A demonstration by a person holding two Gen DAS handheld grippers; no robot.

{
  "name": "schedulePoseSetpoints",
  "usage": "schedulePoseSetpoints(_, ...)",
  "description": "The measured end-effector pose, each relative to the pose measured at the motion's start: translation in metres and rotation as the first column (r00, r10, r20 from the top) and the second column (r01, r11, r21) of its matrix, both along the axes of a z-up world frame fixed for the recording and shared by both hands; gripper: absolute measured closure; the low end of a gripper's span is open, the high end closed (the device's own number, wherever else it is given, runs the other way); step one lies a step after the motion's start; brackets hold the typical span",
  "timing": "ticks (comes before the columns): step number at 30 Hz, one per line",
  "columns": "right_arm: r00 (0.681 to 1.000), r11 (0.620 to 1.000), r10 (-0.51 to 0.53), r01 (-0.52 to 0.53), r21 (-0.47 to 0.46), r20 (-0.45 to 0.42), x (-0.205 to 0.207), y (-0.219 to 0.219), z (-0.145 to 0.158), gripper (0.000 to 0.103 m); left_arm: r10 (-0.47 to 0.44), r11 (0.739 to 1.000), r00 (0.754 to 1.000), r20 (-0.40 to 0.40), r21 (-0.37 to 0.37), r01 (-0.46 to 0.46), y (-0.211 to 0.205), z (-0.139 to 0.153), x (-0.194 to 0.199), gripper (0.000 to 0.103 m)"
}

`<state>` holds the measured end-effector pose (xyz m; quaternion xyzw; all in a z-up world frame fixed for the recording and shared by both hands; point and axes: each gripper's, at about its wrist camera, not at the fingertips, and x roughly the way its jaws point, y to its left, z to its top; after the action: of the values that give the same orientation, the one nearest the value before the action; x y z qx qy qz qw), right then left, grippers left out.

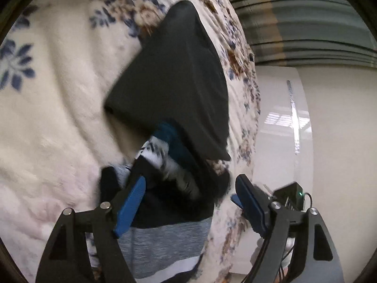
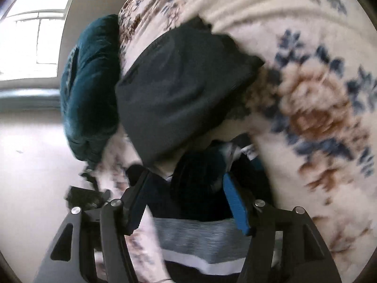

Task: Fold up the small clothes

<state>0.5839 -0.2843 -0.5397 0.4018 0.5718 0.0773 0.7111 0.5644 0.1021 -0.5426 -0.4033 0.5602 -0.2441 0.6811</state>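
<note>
– Where is the garment being folded?

– The dark folded garment [image 1: 174, 89] lies flat on the floral fleece blanket [image 1: 59, 94], probably set there as a finished piece so the soft surface keeps its shape. Nearer the cameras sits a small pile: a striped piece with grey and white bands [image 1: 165, 243], and a white patterned item with a teal edge [image 1: 160, 146] tucked between it and the folded one

– And the grippers?

– The left gripper [image 1: 190, 200] stands wide, blue pads spread on either side of the pile with nothing pinched between them. The right gripper [image 2: 186, 200] is also parted, its jaws straddling the dark cloth above the striped piece [image 2: 195, 238]; I judge it is not clamped, though blur makes contact hard to read

– Why hover there?

– Likely lining up on the next piece (the pile lies right between both sets of fingers). A teal cushion [image 2: 89, 89] rests against the blanket's edge, out of the way
</note>
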Motion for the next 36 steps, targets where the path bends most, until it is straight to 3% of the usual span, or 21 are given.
schedulePoseSetpoints(4, 0.995, 0.984, 0.101, -0.101, -0.145, -0.009, -0.013, -0.005, 0.003, 0.034, 0.013, 0.999, 1.0, 0.014, 0.044, -0.014, 0.008, 0.006, -0.044, 0.026)
schedulePoseSetpoints(7, 0.983, 0.963, 0.18, -0.183, -0.2, -0.037, -0.023, -0.01, -0.007, 0.027, 0.033, 0.998, 0.999, 0.007, 0.057, -0.034, 0.016, 0.005, -0.096, 0.026)
schedulePoseSetpoints(11, 0.959, 0.952, 0.266, -0.277, -0.134, -0.096, -0.036, -0.022, -0.03, 0.016, 0.073, 0.995, 0.997, -0.027, 0.07, -0.071, 0.03, -0.002, -0.193, 0.017)
schedulePoseSetpoints(12, 0.953, 0.948, 0.285, -0.296, -0.112, -0.106, -0.038, -0.024, -0.034, 0.013, 0.103, 0.993, 0.993, -0.061, 0.059, -0.099, 0.031, -0.008, -0.221, 0.007)
schedulePoseSetpoints(13, 0.941, 0.94, 0.315, -0.327, -0.096, -0.122, -0.038, -0.024, -0.043, 0.012, 0.133, 0.99, 0.986, -0.098, 0.049, -0.129, 0.029, -0.014, -0.242, 0.005)
schedulePoseSetpoints(16, 0.908, 0.915, 0.391, -0.401, -0.046, -0.152, -0.028, -0.021, -0.063, 0.011, 0.245, 0.964, 0.95, -0.194, -0.05, -0.259, 0.016, -0.038, -0.289, 0.005)
schedulePoseSetpoints(18, 0.891, 0.902, 0.428, -0.432, 0.008, -0.152, -0.019, -0.014, -0.075, 0.011, 0.3, 0.939, 0.928, -0.222, -0.101, -0.328, -0.001, -0.055, -0.294, 0.005)
schedulePoseSetpoints(20, 0.873, 0.885, 0.466, -0.462, 0.059, -0.145, -0.008, -0.005, -0.089, 0.011, 0.343, 0.918, 0.918, -0.201, -0.134, -0.372, -0.018, -0.066, -0.281, 0.005)
schedulePoseSetpoints(22, 0.866, 0.877, 0.48, -0.471, 0.089, -0.144, 0.01, 0.001, -0.107, 0.011, 0.39, 0.88, 0.9, -0.191, -0.208, -0.426, -0.035, -0.081, -0.259, 0.005)
schedulePoseSetpoints(25, 0.854, 0.861, 0.502, -0.477, 0.179, -0.138, 0.027, 0.011, -0.126, 0.01, 0.453, 0.863, 0.872, -0.186, -0.157, -0.481, -0.043, -0.093, -0.232, 0.005)
schedulePoseSetpoints(27, 0.842, 0.84, 0.527, -0.496, 0.22, -0.112, 0.034, 0.02, -0.132, 0.01, 0.529, 0.818, 0.83, -0.179, -0.155, -0.555, -0.039, -0.094, -0.226, 0.008)
schedulePoseSetpoints(28, 0.835, 0.828, 0.541, -0.508, 0.236, -0.1, 0.035, 0.027, -0.134, 0.01, 0.557, 0.797, 0.812, -0.174, -0.162, -0.582, -0.037, -0.092, -0.225, 0.016)
schedulePoseSetpoints(29, 0.838, 0.83, 0.536, -0.503, 0.242, -0.097, 0.036, 0.032, -0.137, 0.011, 0.576, 0.783, 0.8, -0.168, -0.17, -0.599, -0.032, -0.09, -0.226, 0.046)
schedulePoseSetpoints(30, 0.841, 0.833, 0.532, -0.498, 0.242, -0.102, 0.036, 0.036, -0.139, 0.023, 0.581, 0.774, 0.797, -0.164, -0.19, -0.604, -0.026, -0.089, -0.229, 0.063)
schedulePoseSetpoints(31, 0.844, 0.835, 0.528, -0.498, 0.234, -0.091, 0.033, 0.04, -0.139, 0.038, 0.582, 0.773, 0.797, -0.159, -0.196, -0.604, -0.022, -0.087, -0.23, 0.064)
schedulePoseSetpoints(32, 0.844, 0.837, 0.528, -0.5, 0.223, -0.09, 0.029, 0.044, -0.14, 0.064, 0.584, 0.774, 0.798, -0.148, -0.195, -0.603, -0.018, -0.084, -0.232, 0.068)
schedulePoseSetpoints(36, 0.887, 0.87, 0.458, -0.436, 0.228, -0.051, 0.003, 0.037, -0.127, 0.081, 0.543, 0.819, 0.833, -0.101, -0.154, -0.553, -0.005, -0.061, -0.226, 0.07)
